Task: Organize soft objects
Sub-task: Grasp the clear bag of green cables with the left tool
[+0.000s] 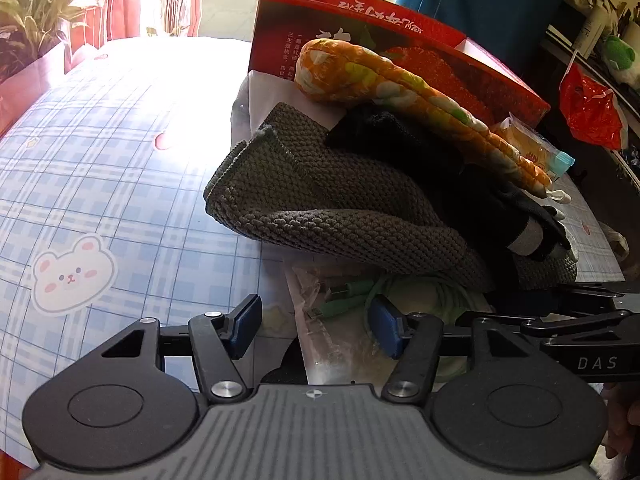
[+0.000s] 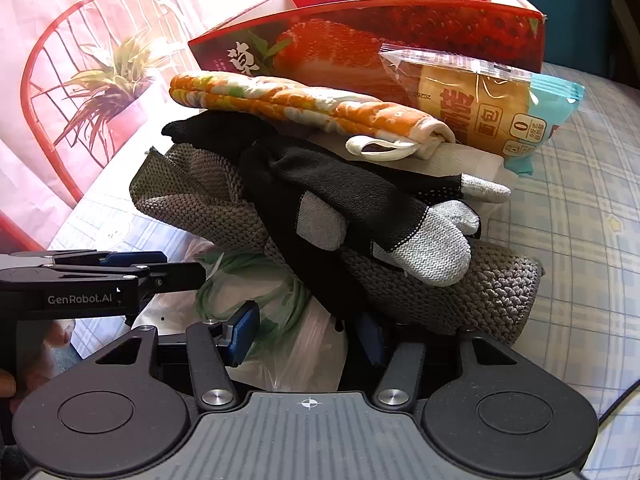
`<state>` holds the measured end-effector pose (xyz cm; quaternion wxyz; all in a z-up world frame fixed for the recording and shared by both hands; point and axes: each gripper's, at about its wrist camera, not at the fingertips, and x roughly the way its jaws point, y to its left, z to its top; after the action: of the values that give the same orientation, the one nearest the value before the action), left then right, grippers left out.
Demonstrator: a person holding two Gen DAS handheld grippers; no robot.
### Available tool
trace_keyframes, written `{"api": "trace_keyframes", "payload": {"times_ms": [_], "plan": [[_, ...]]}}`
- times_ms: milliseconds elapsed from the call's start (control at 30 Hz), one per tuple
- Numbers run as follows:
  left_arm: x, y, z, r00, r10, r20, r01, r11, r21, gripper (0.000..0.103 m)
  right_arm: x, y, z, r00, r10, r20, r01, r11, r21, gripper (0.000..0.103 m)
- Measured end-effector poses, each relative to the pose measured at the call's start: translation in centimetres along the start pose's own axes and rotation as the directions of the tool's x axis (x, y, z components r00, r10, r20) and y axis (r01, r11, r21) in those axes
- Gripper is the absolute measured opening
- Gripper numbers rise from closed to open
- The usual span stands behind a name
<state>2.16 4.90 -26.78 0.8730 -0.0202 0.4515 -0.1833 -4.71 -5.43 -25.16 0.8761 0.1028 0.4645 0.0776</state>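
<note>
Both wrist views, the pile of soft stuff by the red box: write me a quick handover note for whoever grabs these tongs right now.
Left tongs: open, nothing held, low over the clear bag of green cable at the pile's near edge.
Right tongs: jaws apart at the same bag; right pad hidden under the black and grey glove, grip unclear.
Pile on the plaid cloth: grey knitted piece at the bottom, glove over it, orange floral mitt on top, wrapped bread against the red strawberry box.
Done: nothing visibly sorted.
Left: separating and organizing every soft item.
</note>
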Motion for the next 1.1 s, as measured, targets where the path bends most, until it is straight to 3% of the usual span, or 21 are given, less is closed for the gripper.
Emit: {"api": "trace_keyframes", "payload": {"times_ms": [133,300,400,567,667,900,967,1100], "plan": [[0.4,-0.1,-0.6,0.994,0.109,0.021,-0.110,0.994,0.018,0.097,0.0,0.0,-0.1,1.000,0.001,0.005,-0.001,1.000,-0.007,0.051],[0.4,0.5,-0.5,0.996,0.093,0.015,-0.093,0.995,0.023,0.096,-0.1,0.0,-0.2,1.000,0.003,0.009,-0.003,1.000,-0.006,0.051],[0.2,0.9,-0.3,0.997,0.083,0.011,-0.083,0.997,0.010,0.092,-0.1,0.0,-0.2,1.000,0.001,0.012,-0.001,1.000,-0.004,0.051],[-0.9,1.9,0.1,1.000,0.022,-0.017,-0.023,1.000,-0.017,0.064,-0.4,-0.4,-0.2,1.000,0.012,0.014,-0.012,1.000,0.023,0.048],[-1.6,1.6,0.4,1.000,0.001,-0.018,-0.001,1.000,0.007,0.058,-0.7,0.0,-0.1,0.999,0.033,0.014,-0.033,0.999,0.005,0.045],[-2.1,0.3,0.4,0.999,-0.036,-0.036,0.038,0.998,0.048,0.055,-1.3,1.3,0.1,0.999,0.033,0.008,-0.033,0.998,-0.047,0.044],[-1.7,0.5,-0.1,0.998,-0.021,-0.052,0.022,0.999,0.026,0.056,-1.2,1.1,0.0,0.999,0.032,-0.004,-0.032,0.999,-0.032,0.044],[-1.4,1.7,-0.3,0.997,-0.054,-0.053,0.052,0.998,-0.030,0.056,-0.9,0.6,-0.2,0.999,0.046,-0.026,-0.046,0.999,0.006,0.045]]}}
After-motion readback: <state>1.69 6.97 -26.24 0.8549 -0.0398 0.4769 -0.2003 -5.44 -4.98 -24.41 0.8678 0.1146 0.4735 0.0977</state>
